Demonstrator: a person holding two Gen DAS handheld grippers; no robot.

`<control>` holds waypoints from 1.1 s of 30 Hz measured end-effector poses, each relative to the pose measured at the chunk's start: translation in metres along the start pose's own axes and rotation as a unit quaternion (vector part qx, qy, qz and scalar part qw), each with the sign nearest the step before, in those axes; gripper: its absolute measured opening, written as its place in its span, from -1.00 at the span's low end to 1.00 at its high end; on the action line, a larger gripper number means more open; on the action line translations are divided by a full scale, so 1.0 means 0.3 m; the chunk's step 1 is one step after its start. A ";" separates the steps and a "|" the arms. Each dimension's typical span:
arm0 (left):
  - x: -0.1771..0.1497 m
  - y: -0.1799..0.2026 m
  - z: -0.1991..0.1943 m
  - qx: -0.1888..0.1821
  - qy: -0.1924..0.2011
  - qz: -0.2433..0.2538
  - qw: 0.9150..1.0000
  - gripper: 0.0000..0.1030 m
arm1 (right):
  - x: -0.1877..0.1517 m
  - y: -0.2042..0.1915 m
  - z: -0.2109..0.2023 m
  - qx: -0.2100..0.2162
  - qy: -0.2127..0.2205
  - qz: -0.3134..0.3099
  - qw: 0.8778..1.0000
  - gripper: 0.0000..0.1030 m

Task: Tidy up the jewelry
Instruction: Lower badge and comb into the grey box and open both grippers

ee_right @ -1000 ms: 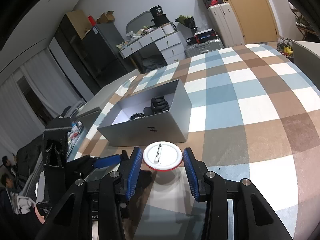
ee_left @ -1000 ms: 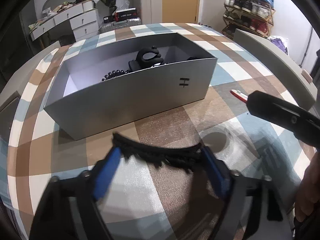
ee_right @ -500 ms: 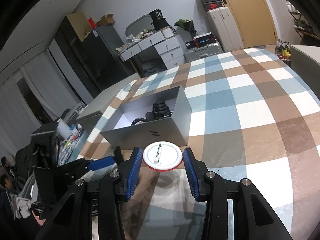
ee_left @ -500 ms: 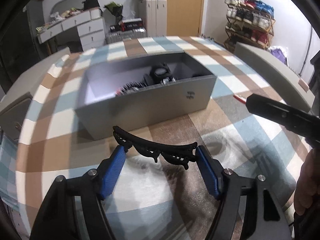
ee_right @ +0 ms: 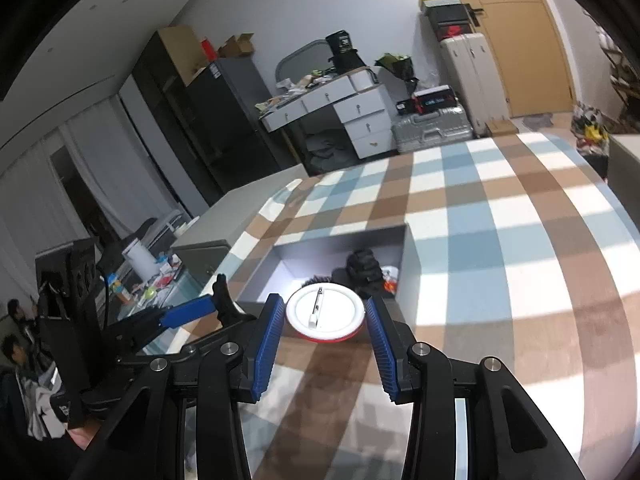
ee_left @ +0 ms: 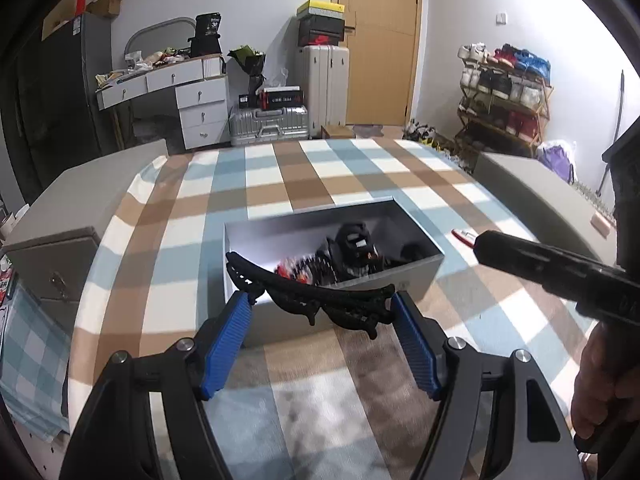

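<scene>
My left gripper (ee_left: 322, 306) is shut on a black lace choker (ee_left: 312, 294), held stretched between its blue pads above the near wall of the grey open box (ee_left: 416, 276). The box holds several dark jewelry pieces (ee_left: 352, 244). My right gripper (ee_right: 325, 320) is shut on a round white badge with a red rim (ee_right: 325, 314), held over the box's near edge (ee_right: 410, 276). The left gripper (ee_right: 188, 312) shows at the left of the right wrist view. The right gripper's arm (ee_left: 552, 266) crosses the right side of the left wrist view.
The box sits on a table with a blue, brown and white checked cloth (ee_left: 280, 184). Grey cabinets (ee_left: 60, 224) flank the table on the left and right (ee_left: 536, 188). Desk, suitcases and a shoe rack stand beyond.
Both grippers have risen and moved toward the box. The choker now hangs over the box's near wall, and the badge sits over its near edge.
</scene>
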State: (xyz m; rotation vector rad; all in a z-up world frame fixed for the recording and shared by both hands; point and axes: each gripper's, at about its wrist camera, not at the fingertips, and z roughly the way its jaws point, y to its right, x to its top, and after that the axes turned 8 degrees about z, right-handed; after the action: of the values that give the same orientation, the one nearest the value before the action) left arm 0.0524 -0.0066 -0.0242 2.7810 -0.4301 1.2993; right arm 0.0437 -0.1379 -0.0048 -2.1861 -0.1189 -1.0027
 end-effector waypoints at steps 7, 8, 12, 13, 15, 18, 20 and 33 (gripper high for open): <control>0.030 -0.052 0.047 -0.038 0.004 -0.022 0.999 0.32 | 0.052 -0.027 0.072 0.002 -0.005 -0.021 1.000 -0.19; 0.033 -0.059 0.058 -0.043 0.002 -0.025 0.999 0.32 | 0.057 -0.027 0.080 0.003 -0.006 -0.022 1.000 -0.19; 0.042 -0.067 0.082 -0.047 -0.002 -0.025 0.999 0.32 | 0.080 -0.030 0.130 0.004 -0.014 -0.030 0.999 -0.19; 0.043 -0.068 0.083 -0.048 -0.002 -0.025 0.999 0.32 | 0.085 -0.031 0.139 0.002 -0.016 -0.033 0.999 -0.19; 0.047 -0.069 0.092 -0.048 -0.002 -0.023 0.999 0.32 | 0.094 -0.034 0.162 -0.004 -0.017 -0.040 0.999 -0.19; 0.053 -0.073 0.109 -0.053 -0.003 -0.023 0.998 0.32 | 0.104 -0.036 0.191 -0.009 -0.018 -0.049 0.999 -0.19; 0.056 -0.081 0.123 -0.060 -0.006 -0.027 0.998 0.32 | 0.109 -0.032 0.204 -0.008 -0.021 -0.050 0.998 -0.19; 0.073 -0.087 0.184 -0.086 -0.025 -0.028 0.996 0.32 | 0.139 0.017 0.273 -0.010 -0.032 -0.042 0.999 -0.19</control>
State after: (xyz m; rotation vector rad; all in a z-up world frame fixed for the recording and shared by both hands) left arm 0.1139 0.0050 -0.0412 2.6679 -0.4415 1.1265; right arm 0.1257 -0.0975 -0.0149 -2.2481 -0.2328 -0.9840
